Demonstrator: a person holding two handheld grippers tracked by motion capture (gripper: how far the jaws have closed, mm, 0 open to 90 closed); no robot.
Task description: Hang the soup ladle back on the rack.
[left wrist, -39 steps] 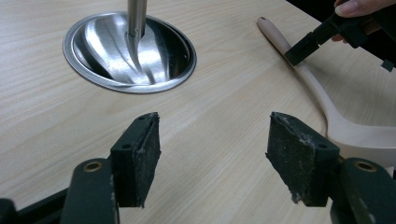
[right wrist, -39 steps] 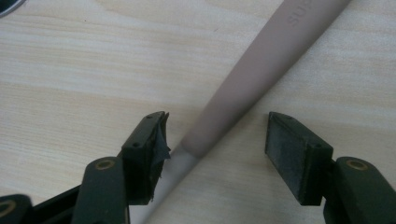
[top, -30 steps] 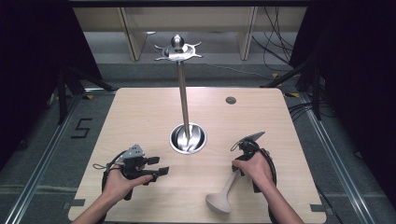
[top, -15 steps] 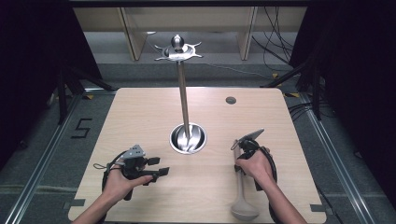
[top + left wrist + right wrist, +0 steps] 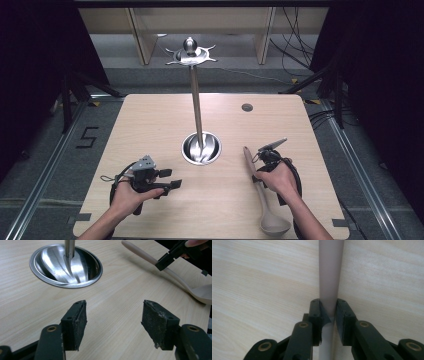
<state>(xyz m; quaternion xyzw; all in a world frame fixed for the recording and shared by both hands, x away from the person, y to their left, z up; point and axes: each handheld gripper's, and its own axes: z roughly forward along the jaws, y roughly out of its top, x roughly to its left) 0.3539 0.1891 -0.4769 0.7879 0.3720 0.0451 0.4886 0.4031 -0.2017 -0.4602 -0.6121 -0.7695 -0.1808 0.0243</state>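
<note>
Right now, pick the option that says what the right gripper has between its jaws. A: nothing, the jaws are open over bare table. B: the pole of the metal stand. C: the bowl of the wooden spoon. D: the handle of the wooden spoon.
D: in the right gripper view the right gripper has both jaws pressed against the pale handle of the wooden spoon, whose bowl lies nearer the person.

Two hand-held grippers are seen, the left gripper (image 5: 170,186) and the right gripper (image 5: 256,176). One wooden ladle (image 5: 260,192), one metal utensil stand (image 5: 200,145), and one wooden table (image 5: 150,125) are counted.
</note>
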